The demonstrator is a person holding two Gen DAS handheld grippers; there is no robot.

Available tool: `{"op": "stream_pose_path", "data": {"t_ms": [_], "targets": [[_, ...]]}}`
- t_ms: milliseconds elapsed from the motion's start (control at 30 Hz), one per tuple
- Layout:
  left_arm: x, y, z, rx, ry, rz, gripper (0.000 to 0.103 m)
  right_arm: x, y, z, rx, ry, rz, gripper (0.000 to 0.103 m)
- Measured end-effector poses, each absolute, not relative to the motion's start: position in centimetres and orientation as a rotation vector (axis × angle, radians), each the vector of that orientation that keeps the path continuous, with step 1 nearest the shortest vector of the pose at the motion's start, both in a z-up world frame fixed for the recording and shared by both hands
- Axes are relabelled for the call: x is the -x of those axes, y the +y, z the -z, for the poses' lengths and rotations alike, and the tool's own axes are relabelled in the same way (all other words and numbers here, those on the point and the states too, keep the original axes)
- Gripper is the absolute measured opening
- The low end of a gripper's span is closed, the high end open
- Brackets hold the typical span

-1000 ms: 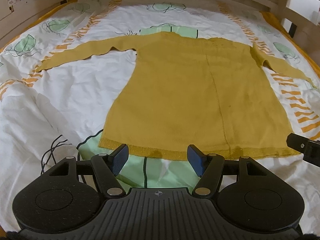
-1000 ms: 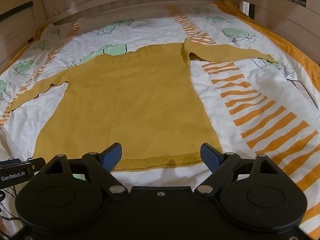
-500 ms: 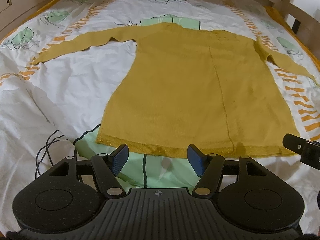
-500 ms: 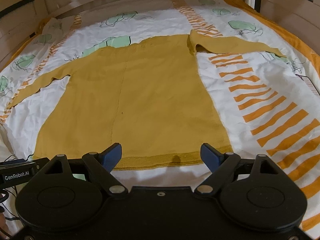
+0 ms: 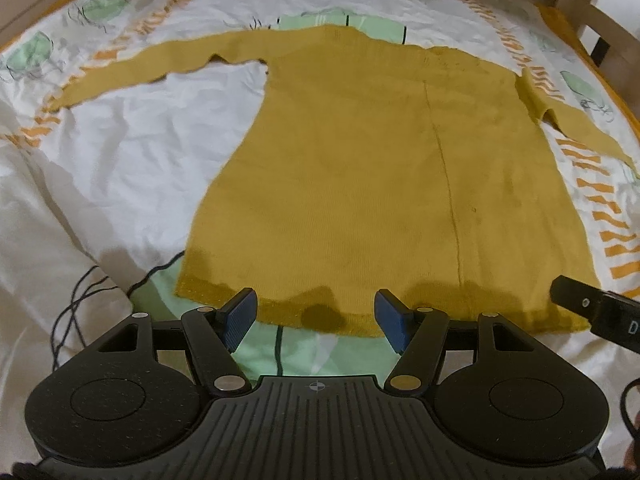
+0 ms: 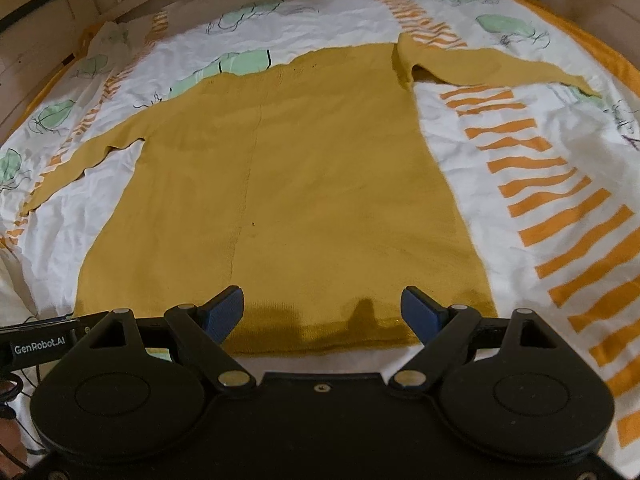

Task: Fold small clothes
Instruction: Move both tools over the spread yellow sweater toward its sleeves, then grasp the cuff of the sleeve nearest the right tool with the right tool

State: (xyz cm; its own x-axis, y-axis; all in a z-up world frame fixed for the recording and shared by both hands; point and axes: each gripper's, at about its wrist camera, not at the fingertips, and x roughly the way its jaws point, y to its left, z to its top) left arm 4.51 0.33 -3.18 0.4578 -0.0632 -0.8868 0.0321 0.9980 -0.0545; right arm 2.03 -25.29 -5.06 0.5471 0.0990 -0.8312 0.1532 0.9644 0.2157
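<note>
A bed (image 5: 120,168) with a wooden frame carries a white bedsheet (image 6: 540,184) printed with orange stripes and green shapes. On the sheet, a mustard-yellow sweater (image 5: 380,168) lies flat, both sleeves spread outward and its hem toward the cameras. The left gripper (image 5: 316,314) hangs over the hem's left part, its blue fingers (image 5: 240,314) spread wide with nothing between them. The right gripper (image 6: 322,310) hangs over the hem's right part, its fingers (image 6: 418,314) likewise apart and empty.
</note>
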Motion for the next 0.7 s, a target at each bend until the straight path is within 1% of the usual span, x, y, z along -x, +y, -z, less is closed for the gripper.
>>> {"op": "stream_pose_path", "data": {"t_ms": [267, 400, 567, 700], "targets": [[-7.9, 0.3, 3.9, 0.033, 1.176, 0.107, 0.063, -4.9, -26.6, 5.9, -0.344, 1.083, -0.038, 0.087], [-10.0, -0.2, 3.8, 0.014, 1.199, 0.143, 0.063, -6.6, -28.2, 6.7, -0.435, 1.14, -0.072, 0.087], [-13.0, -1.5, 3.1, -0.045, 1.175, 0.168, 0.063, -9.3, -31.6, 7.6, -0.62, 1.177, -0.087, 0.087], [-15.7, -2.6, 2.2, -0.088, 1.127, 0.18, 0.063, -12.0, -34.2, 7.1, -0.632, 1.168, -0.053, 0.087]]}}
